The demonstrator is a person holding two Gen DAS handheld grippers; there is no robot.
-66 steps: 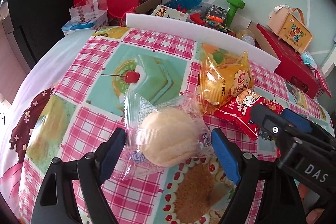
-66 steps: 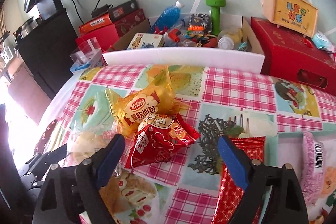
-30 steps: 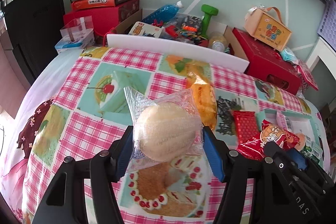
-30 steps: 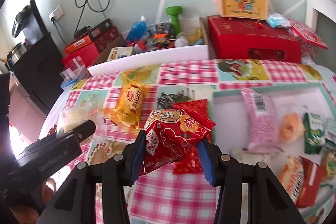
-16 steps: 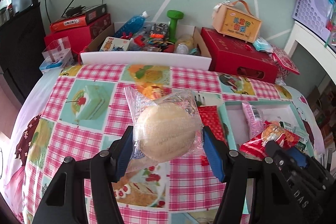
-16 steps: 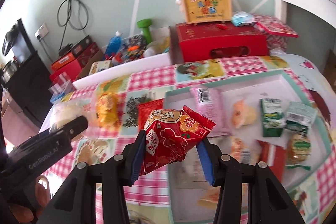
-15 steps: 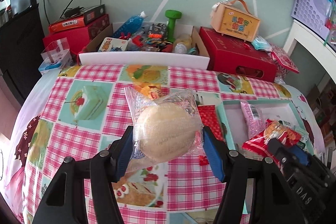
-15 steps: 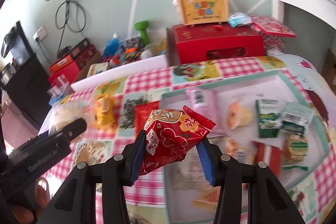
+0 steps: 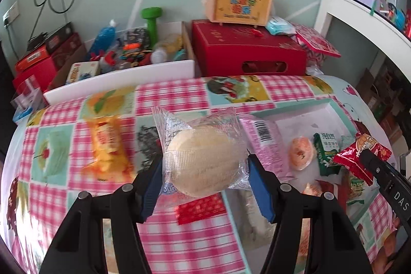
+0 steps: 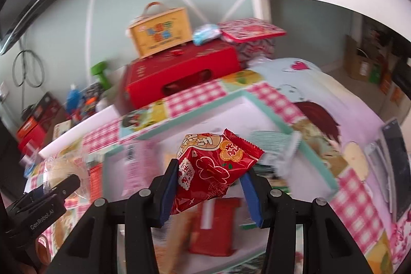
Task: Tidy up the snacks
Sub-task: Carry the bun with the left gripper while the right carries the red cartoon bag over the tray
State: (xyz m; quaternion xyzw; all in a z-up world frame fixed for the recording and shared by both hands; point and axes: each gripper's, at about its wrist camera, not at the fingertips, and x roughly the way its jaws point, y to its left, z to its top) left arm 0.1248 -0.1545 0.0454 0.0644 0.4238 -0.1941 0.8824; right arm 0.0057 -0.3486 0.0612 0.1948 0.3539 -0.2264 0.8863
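My left gripper [image 9: 205, 180] is shut on a round pale bun in a clear wrapper [image 9: 203, 161] and holds it in the air above the checked tablecloth, near the left edge of the white tray [image 9: 331, 109]. My right gripper [image 10: 209, 190] is shut on a red snack packet [image 10: 213, 168] and holds it above the tray [image 10: 195, 130]; the packet also shows in the left wrist view [image 9: 359, 158]. Several wrapped snacks lie in the tray, among them a pink packet [image 9: 264, 140] and a green packet [image 9: 326, 153].
A yellow snack bag [image 9: 108, 145] and a flat red packet [image 9: 200, 207] lie on the tablecloth left of the tray. A white box of toys [image 9: 123, 73], a red box [image 9: 246, 53] and a yellow carry box [image 9: 239, 4] stand behind the table.
Both grippers have swung to the right with their snacks still held. The right gripper now hangs over the tray; the left one has reached the tray's left edge.
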